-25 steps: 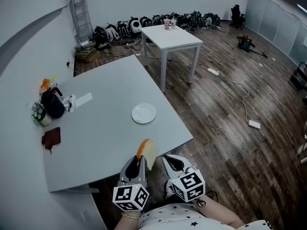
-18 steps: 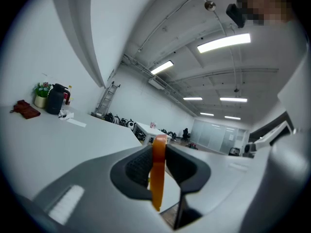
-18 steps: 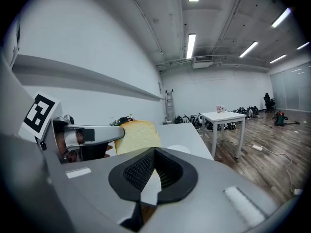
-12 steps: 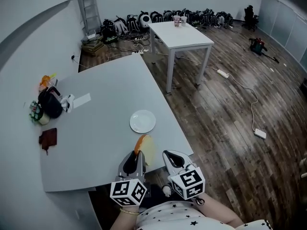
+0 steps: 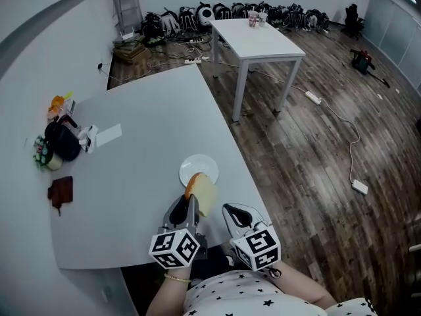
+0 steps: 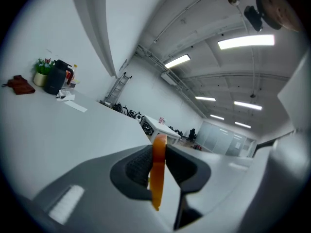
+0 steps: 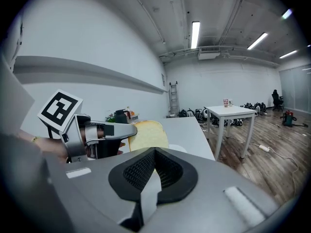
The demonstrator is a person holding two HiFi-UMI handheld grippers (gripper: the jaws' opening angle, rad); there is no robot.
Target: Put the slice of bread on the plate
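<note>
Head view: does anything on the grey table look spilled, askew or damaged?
Nothing stands out. The plate lies flat and whole near the right edge of the table. The slice of bread is held on edge in the left gripper, close by the plate's near rim, not yet laid down. No spill shows.

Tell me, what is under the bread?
The bread seems to hang over the plate's near rim and the grey table. It covers that bit of rim.

Bright even light from ceiling strip lamps (image 6: 245, 41), faint shadows, fisheye bending at edges, black vignetted corners
</note>
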